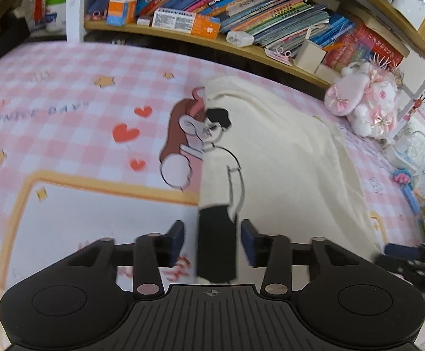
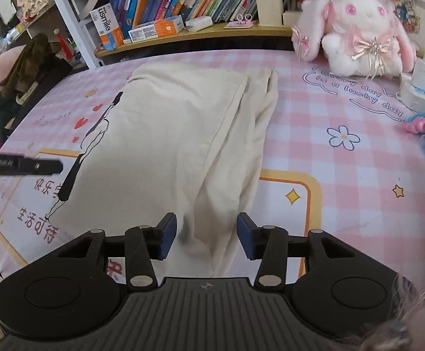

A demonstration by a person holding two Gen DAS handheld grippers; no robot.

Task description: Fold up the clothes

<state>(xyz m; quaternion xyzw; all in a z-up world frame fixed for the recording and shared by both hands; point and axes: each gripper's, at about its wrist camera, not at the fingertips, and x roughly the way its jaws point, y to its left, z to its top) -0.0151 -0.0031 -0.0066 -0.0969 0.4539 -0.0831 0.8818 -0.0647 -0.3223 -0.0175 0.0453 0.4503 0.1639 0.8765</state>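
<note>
Pink checked bed sheet (image 2: 344,93), bookshelf (image 2: 183,33) across frame top. Cream garment (image 2: 165,134) lies folded lengthwise at frame centre, black figure print along its left edge. Left gripper (image 1: 212,241) jaws wide open, straddling the printed edge, not clamped (blurred). Right gripper (image 2: 206,235) jaws open over garment's near end. Plush rabbit (image 2: 358,29) upper right.

Left gripper (image 1: 212,242) jaws apart, straddling folded edge of cream shirt (image 1: 285,158); shirt extends toward 1 o'clock across pink bedsheet (image 1: 66,93).
</note>
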